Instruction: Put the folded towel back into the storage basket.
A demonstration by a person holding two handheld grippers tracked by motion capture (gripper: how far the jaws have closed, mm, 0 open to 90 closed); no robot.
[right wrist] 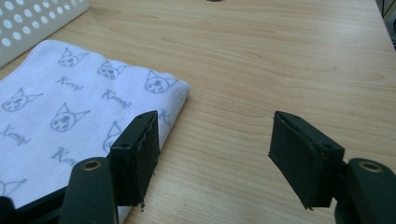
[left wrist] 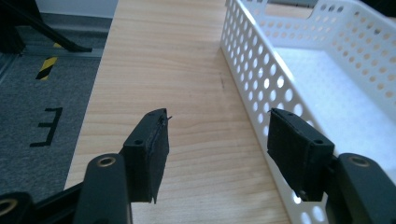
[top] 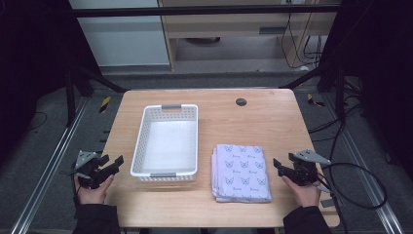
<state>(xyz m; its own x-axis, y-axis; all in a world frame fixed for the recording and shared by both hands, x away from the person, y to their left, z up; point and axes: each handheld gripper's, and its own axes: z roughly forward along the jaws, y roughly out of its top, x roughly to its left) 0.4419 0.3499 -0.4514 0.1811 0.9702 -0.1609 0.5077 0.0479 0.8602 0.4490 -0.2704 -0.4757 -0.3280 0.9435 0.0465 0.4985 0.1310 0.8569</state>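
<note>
A folded pale lilac towel (top: 241,171) printed with cat faces lies on the wooden table (top: 253,122), right of centre near the front. A white perforated basket (top: 167,141) stands to its left, with nothing inside. My left gripper (top: 116,163) hovers at the table's left edge beside the basket, jaws open and nothing between them; in the left gripper view its gripper (left wrist: 217,144) points along the basket wall (left wrist: 261,84). My right gripper (top: 276,165) is just right of the towel, open. In the right gripper view the gripper (right wrist: 212,149) has the towel (right wrist: 70,107) edge by its left jaw.
A dark round grommet (top: 241,102) is set into the table's far side. Metal frame rails run along both sides of the table. Cables (top: 360,180) trail on the floor to the right. Bare wood lies behind the towel and around the basket.
</note>
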